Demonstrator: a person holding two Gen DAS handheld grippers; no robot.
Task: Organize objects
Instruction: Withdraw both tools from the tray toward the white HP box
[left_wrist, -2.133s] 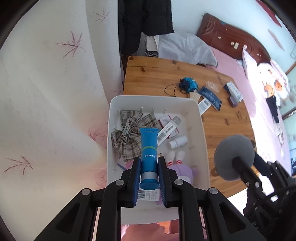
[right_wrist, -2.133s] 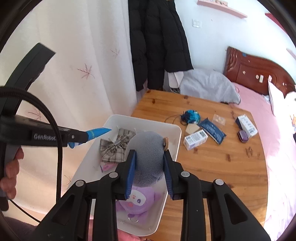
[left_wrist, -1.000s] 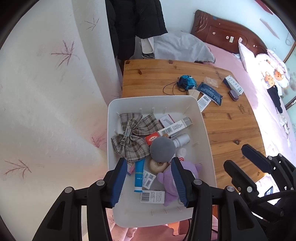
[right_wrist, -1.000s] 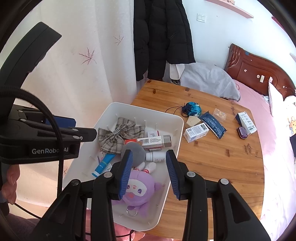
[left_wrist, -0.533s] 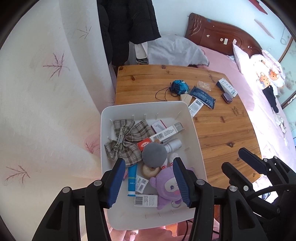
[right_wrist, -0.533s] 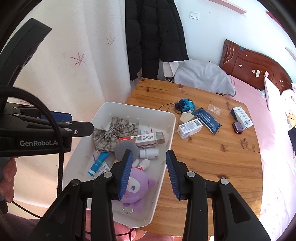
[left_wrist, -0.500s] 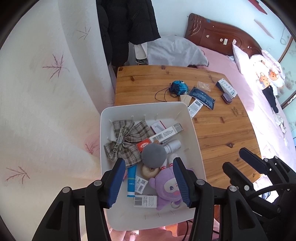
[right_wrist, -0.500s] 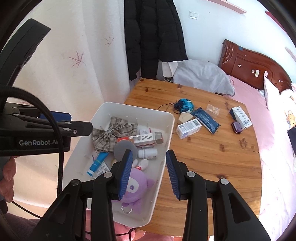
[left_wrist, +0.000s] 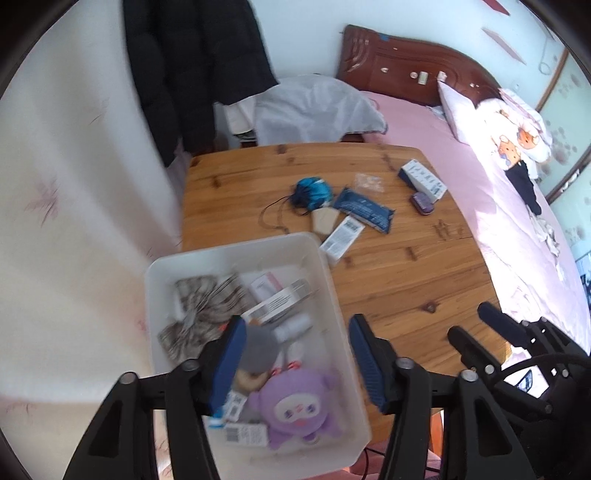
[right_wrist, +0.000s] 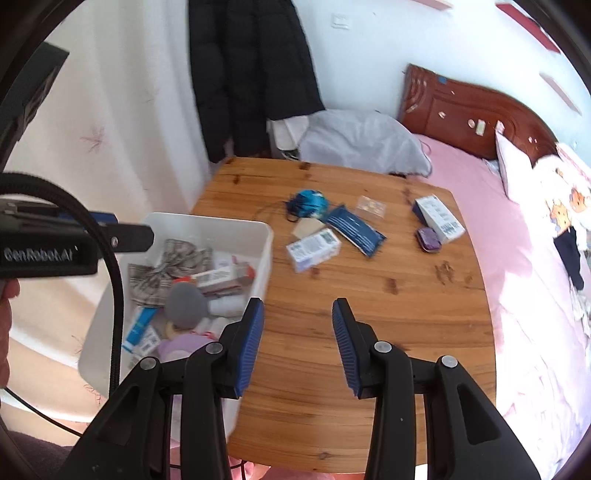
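With both grippers empty, the left gripper (left_wrist: 295, 354) opening over the bin (left_wrist: 155, 280) at lower left and the right gripper (right_wrist: 297, 332) parted above bare table (right_wrist: 369, 314), you're between picks; next reach the white box (right_wrist: 313, 249) at frame centre

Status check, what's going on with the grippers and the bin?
Both grippers empty, left gripper opening, right gripper open. White bin part filled. Table items remain.
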